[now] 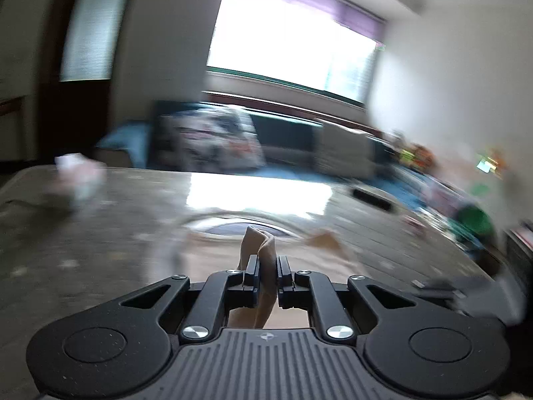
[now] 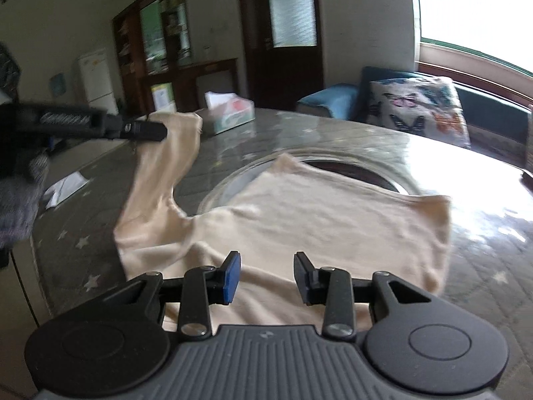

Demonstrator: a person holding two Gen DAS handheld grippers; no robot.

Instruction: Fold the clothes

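Note:
A beige garment point(image 2: 316, 220) lies spread on the grey star-patterned table point(image 2: 483, 233), partly over a round glass turntable point(image 2: 393, 163). My left gripper point(image 1: 266, 263) is shut on a bunched fold of the cloth point(image 1: 261, 243), which sticks up between its pads. In the right wrist view the left gripper point(image 2: 156, 131) holds one end of the garment lifted off the table at the left. My right gripper point(image 2: 266, 276) hovers over the near edge of the garment, jaws apart, nothing between its pads.
A tissue box point(image 2: 230, 113) stands at the far side of the table and white paper point(image 2: 65, 183) lies near its left edge. A butterfly cushion point(image 2: 419, 106) sits on the blue sofa behind. A person's sleeve point(image 2: 16, 193) shows at the far left.

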